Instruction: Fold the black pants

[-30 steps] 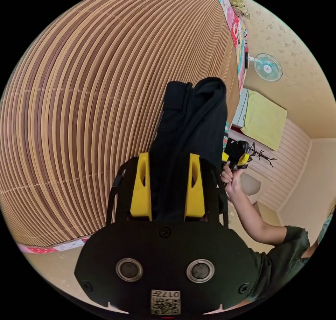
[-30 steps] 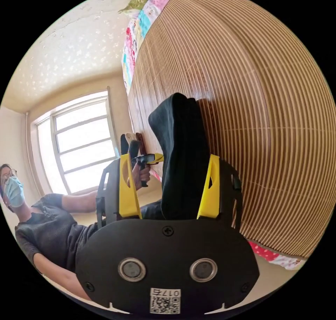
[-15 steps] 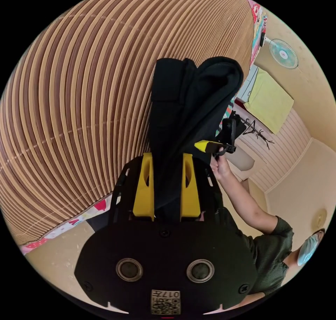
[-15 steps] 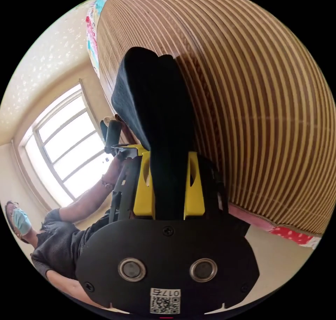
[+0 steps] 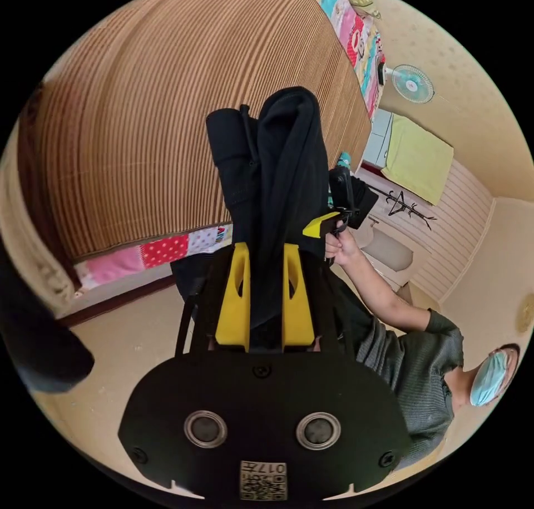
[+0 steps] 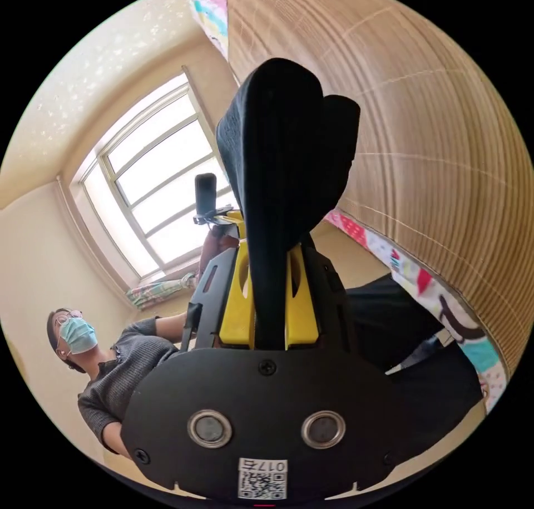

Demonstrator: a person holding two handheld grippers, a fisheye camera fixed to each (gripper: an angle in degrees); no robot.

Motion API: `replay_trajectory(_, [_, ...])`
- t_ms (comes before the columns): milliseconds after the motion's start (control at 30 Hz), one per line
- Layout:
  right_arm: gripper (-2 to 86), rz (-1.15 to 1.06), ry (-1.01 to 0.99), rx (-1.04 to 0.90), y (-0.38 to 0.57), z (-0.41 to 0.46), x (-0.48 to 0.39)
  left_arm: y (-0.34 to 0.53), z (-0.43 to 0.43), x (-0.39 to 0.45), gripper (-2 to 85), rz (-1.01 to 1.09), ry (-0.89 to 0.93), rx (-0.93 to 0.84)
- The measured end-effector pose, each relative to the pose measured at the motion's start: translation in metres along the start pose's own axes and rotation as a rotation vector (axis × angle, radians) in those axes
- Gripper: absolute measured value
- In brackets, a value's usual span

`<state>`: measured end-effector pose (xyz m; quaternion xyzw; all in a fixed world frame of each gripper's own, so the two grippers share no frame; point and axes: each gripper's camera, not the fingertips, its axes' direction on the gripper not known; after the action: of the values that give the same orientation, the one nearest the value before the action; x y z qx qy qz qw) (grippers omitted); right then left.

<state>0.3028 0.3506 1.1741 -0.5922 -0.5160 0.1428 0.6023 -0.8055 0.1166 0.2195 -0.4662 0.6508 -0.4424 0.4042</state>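
Note:
The black pants (image 5: 267, 164) rise as a bunched fold between the yellow jaws of my left gripper (image 5: 266, 247), which is shut on them. In the right gripper view, another bunch of the black pants (image 6: 283, 142) stands up between the jaws of my right gripper (image 6: 271, 250), also shut on the cloth. More of the pants (image 6: 411, 336) hangs dark beside the bed edge. A hand holds the right gripper (image 5: 334, 214) just right of the fold. The left gripper (image 6: 214, 208) shows against the window.
A striped bamboo mat (image 5: 139, 114) covers the bed over a patterned quilt (image 5: 167, 250). Beige floor (image 5: 128, 336) lies below the bed edge. A wall fan (image 5: 411, 83), a yellow-green cloth (image 5: 417, 158) and a window (image 6: 161, 181) are farther off. The person (image 6: 100, 359) stands close behind.
The right jaws have narrowed onto the pants. Both views have pulled back from the mat, so the bed edge and floor now show, with the pants still held.

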Motion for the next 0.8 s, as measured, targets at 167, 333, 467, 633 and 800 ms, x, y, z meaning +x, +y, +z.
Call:
replay_trajectory(167, [10.0, -0.124, -0.025, -0.148, -0.055, 0.123, -0.088, 0.142, -0.135, -0.01, 9.5, -0.052, -0.124, 0.154])
replay_trajectory(333, [8.8, -0.089, 0.251, -0.149, -0.097, 0.182, -0.137, 0.24, -0.197, -0.078, 11.0, -0.369, -0.177, 0.473])
replay_trajectory(467, [3.0, -0.019, 0.336, -0.108, -0.084, 0.139, -0.11, 0.307, -0.151, -0.099, 7.5, -0.438, -0.202, 0.751])
replay_trajectory(633, [0.8, 0.283, 0.313, 0.064, 0.034, -0.014, 0.001, 0.302, -0.028, -0.11, 6.7, -0.258, -0.057, 0.819])
replay_trajectory(800, [0.4, 0.585, 0.181, 0.507, 0.242, -0.141, 0.053, 0.282, 0.06, -0.136, 0.3, -0.488, -0.378, 0.788])
